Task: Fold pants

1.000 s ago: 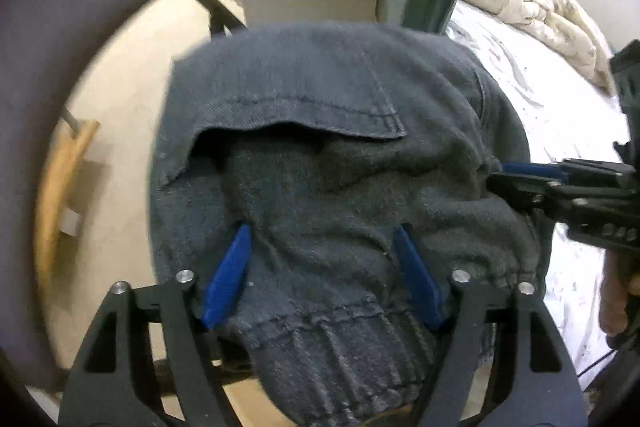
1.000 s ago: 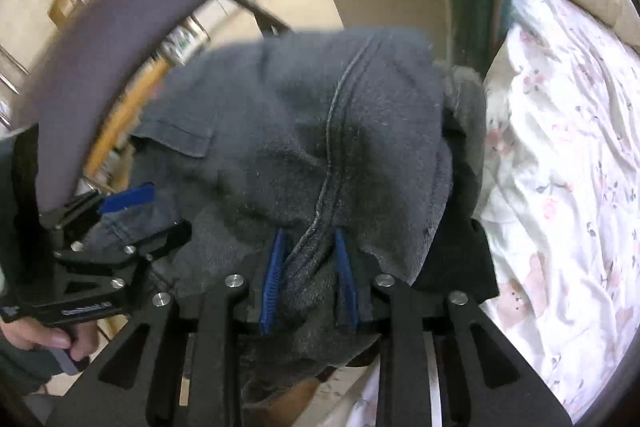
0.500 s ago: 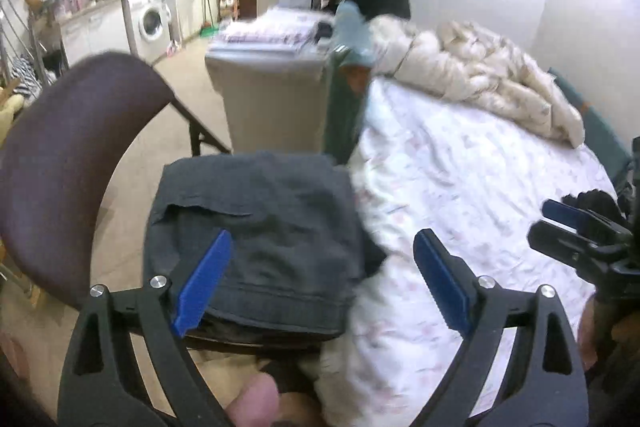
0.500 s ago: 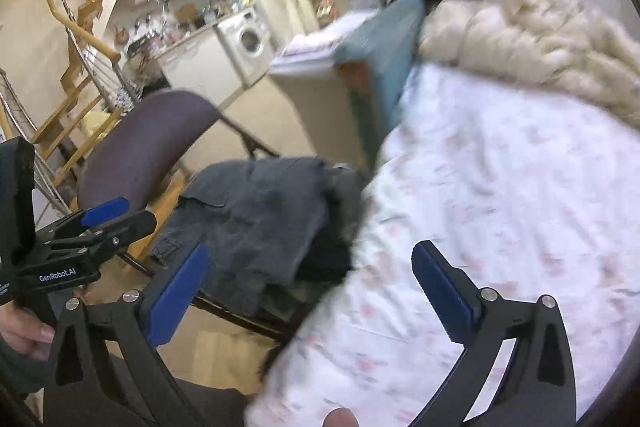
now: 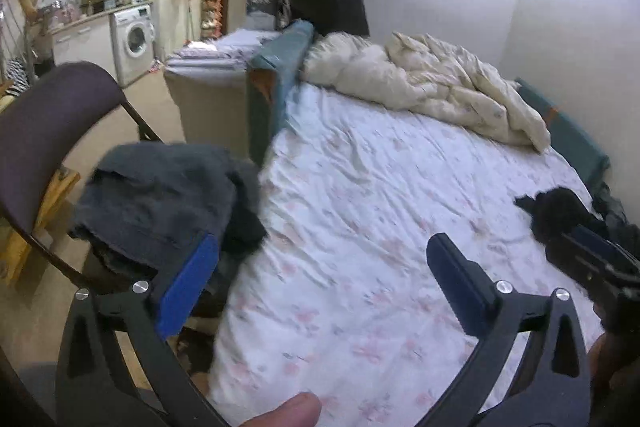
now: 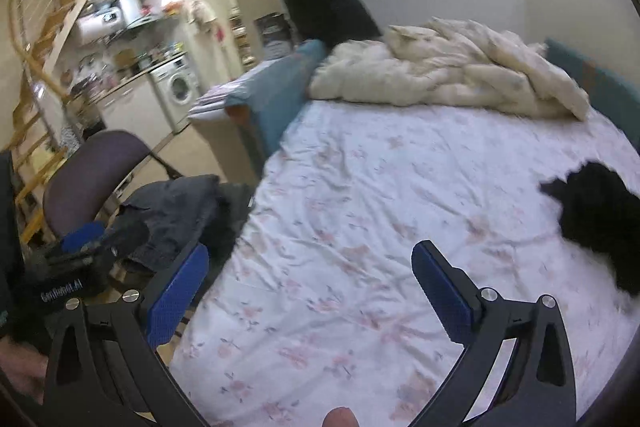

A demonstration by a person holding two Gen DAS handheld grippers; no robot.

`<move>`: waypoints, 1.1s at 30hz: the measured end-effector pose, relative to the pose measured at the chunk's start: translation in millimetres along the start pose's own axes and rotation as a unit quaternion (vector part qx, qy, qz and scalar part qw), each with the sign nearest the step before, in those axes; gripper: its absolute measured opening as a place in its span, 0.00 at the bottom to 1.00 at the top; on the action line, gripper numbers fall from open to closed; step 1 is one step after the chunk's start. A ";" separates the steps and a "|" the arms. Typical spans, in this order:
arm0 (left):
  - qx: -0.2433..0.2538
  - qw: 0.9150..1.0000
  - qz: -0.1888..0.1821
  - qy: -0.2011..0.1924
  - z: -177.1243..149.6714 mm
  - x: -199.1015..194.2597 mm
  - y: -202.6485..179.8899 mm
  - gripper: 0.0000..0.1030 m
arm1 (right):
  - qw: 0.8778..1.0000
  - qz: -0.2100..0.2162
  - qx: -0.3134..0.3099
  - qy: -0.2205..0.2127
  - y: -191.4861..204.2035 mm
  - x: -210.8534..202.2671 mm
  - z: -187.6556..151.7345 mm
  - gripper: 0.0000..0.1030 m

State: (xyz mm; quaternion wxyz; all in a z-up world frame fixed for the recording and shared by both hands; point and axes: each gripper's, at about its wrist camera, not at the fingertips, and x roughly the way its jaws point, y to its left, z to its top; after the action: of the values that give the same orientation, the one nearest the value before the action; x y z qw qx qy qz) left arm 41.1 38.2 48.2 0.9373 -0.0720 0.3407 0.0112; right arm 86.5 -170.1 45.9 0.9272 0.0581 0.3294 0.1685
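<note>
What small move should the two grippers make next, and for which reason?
Probably both should swing right toward the black garment on the floral bedsheet. The left gripper and right gripper are open and hold nothing, the grey pants lie folded on the chair, and the black garment lies crumpled.

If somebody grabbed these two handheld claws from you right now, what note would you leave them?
Left gripper: open, empty, over the bed.
Right gripper: open, empty, over the bed.
Folded dark grey pants lie on the purple-backed chair beside the floral white bedsheet; that pair looks done.
A crumpled black garment lies on the sheet to the right, untouched; probably next, though I cannot tell whether it is pants.
</note>
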 end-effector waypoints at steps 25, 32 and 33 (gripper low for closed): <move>0.080 0.996 0.009 -0.030 -73.7 -31.9 -35.2 1.00 | 0.995 -0.091 -0.006 -0.043 -0.9 -36.8 -75.4 1.00; 0.066 0.997 0.007 -0.043 -71.8 -38.5 -31.4 1.00 | 0.993 -0.101 -0.019 -0.049 2.8 -41.8 -76.8 1.00; 0.058 0.997 0.005 -0.043 -70.5 -38.7 -29.8 1.00 | 0.993 -0.103 -0.020 -0.049 2.9 -41.9 -77.1 1.00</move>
State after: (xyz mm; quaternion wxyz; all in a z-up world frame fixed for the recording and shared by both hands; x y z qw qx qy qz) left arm -31.4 -0.2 23.3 0.9536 -0.0149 0.3007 -0.0012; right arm 6.6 -182.3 11.5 0.9557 0.0138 0.2844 0.0753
